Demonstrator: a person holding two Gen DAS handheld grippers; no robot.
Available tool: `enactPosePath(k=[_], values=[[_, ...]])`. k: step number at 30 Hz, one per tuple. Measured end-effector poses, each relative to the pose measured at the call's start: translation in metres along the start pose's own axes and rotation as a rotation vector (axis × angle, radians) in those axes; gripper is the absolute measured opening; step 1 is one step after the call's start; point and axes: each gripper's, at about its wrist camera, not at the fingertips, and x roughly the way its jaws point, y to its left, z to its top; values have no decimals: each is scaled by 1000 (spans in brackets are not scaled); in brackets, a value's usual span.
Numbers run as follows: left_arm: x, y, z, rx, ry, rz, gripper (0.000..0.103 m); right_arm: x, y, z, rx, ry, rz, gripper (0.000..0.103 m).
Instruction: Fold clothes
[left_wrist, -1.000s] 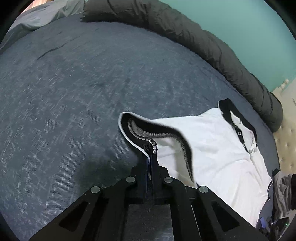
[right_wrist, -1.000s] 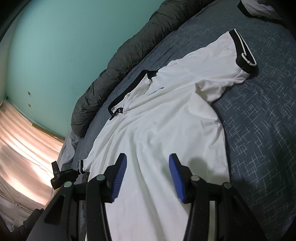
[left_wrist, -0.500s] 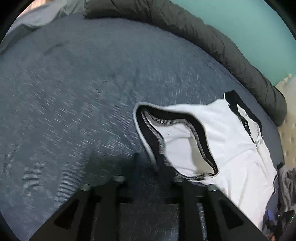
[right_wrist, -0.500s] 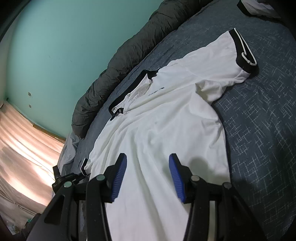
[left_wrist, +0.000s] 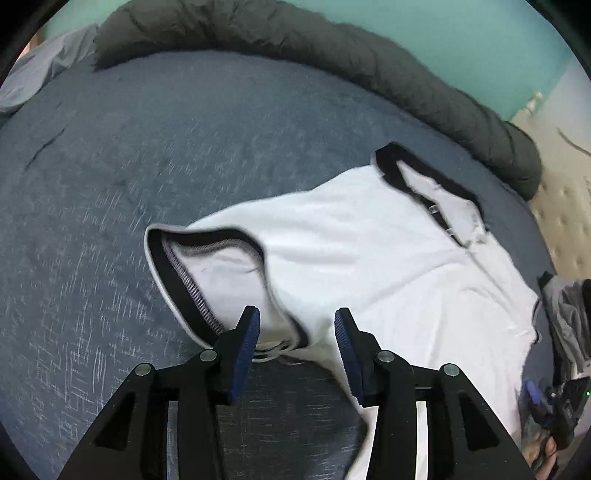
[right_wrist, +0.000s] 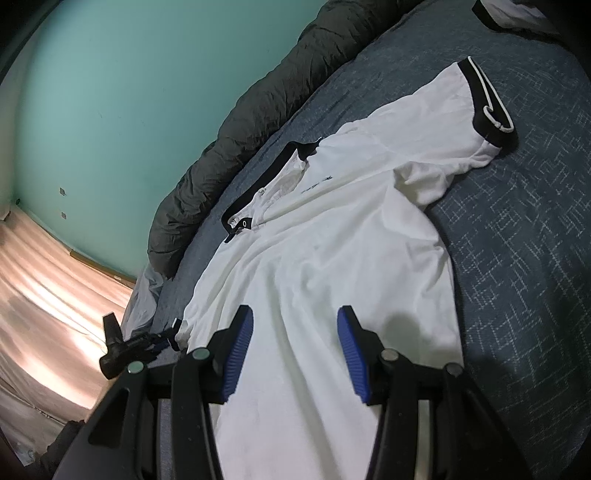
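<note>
Left wrist view: the shirt, a white polo with black trim, lies spread face up on the bed, collar toward 1 o'clock and one sleeve gaping open at 11 o'clock from the left gripper. That gripper stands spread and empty, the cuff lying just ahead of its jaws. The cloth looks light, limp and wrinkly; it should drape and slide when lifted, so a pinch at a seamed edge, cuff or hem, seems likeliest to hold.

From the right wrist, the right gripper is spread too, holding nothing and hovering over the shirt's body, with the other sleeve at 1 o'clock. A dark duvet rolls along the bed's far side under the green wall.
</note>
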Motion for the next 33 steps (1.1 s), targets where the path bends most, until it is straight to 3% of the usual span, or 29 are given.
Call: enactPosePath(k=[2,7,16,17,21,27,33], values=[[-2,11,-3,-36,-5,-9,7,-2,0,1,4,-4,4,48],[-8,22,-18,-79,-20,-22,3,-2,-1,3,14,-7,9,48],[1,23,-36,-84,47,-38,4,0,0,0,10,1,9,48],[0,23,-36,-87,49,-34,6,0,0,0,11,1,9,48],[-9,30,-30,-114,18,-16,39,-1,-1,0,14,-2,9,48],[-19,34,-6,-145,-49,-32,44,-1,-1,0,9,-2,9,48],[-2,34,19,-163,-52,-41,44,0,-4,0,14,3,4,48]])
